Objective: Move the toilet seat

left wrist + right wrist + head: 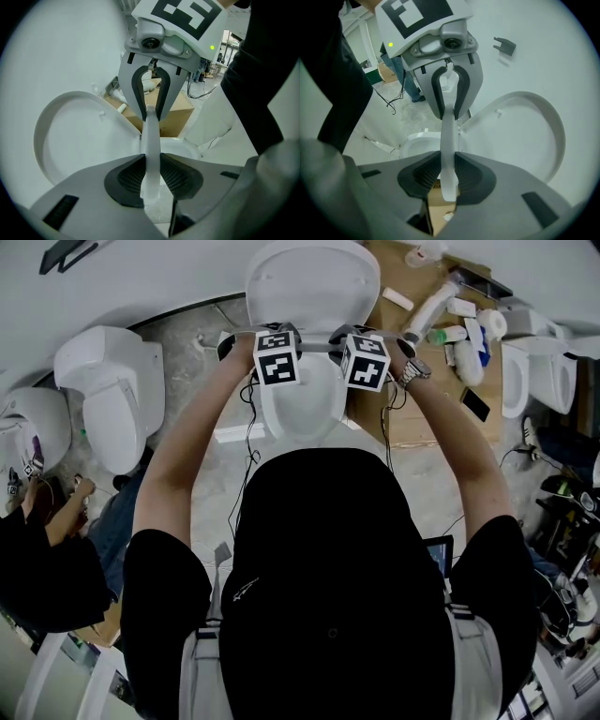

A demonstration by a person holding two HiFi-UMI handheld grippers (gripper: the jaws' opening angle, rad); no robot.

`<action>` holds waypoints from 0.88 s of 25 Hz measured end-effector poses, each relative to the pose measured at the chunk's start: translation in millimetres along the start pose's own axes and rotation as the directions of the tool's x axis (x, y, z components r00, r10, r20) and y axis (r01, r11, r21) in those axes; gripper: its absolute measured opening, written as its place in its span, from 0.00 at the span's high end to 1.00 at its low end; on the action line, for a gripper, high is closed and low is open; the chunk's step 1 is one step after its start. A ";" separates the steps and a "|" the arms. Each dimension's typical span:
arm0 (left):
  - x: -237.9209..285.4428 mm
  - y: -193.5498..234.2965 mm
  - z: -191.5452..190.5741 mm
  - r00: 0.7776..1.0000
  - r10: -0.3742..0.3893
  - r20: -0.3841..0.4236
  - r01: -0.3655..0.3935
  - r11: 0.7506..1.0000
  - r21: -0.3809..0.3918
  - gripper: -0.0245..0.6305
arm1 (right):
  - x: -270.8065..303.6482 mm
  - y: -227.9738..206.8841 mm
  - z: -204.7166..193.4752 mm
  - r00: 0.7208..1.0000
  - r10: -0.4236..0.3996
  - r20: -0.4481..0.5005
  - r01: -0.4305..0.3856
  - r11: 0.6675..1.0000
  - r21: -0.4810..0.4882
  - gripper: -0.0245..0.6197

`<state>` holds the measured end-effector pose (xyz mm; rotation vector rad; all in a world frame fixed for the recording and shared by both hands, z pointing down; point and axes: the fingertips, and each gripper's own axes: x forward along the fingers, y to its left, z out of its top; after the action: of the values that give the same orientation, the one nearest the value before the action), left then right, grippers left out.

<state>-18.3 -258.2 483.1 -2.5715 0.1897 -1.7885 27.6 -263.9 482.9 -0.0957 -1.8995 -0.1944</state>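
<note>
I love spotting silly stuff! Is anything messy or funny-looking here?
Yes. Tubes lie jumbled on cardboard beside the toilet, and its seat sticks up, pinched by the left gripper and right gripper.

No words or numbers are showing legibly anywhere. The left cube (277, 356) and the right cube (367, 362) are displaying only black-and-white square patterns.

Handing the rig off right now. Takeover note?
Left hand-held gripper: shut on the toilet seat, pinching its top edge.
Right hand-held gripper: shut on the same edge, facing the left one.
Seat stands on edge over the toilet bowl; lid is raised behind it.
Done: seat gripped by both and up off the bowl.
Left: probably swing the seat to its end position, then release both.
</note>
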 end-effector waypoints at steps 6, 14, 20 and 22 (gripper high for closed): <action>0.5 14.4 1.1 1.000 0.019 0.003 -0.019 1.000 -0.009 0.81 | -0.9 -14.5 -1.8 1.000 -0.016 0.004 0.016 1.000 0.010 0.81; 0.6 32.7 0.6 1.000 0.022 -0.006 -0.022 1.000 -0.021 0.81 | -2.0 -32.0 -2.5 1.000 -0.024 0.003 0.024 1.000 0.018 0.81; 0.2 44.4 0.0 1.000 0.024 -0.018 -0.024 0.999 -0.023 0.81 | -1.1 -45.4 -2.6 0.999 -0.045 0.006 0.045 0.998 0.034 0.81; -0.8 48.6 -0.2 0.999 0.026 -0.020 -0.027 0.999 -0.025 0.81 | -2.1 -49.8 -2.2 0.999 -0.048 0.008 0.048 0.998 0.039 0.81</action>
<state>-23.5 -306.3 478.9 -2.5565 0.2477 -1.8151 22.3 -313.2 477.3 -0.0245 -1.9151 -0.1900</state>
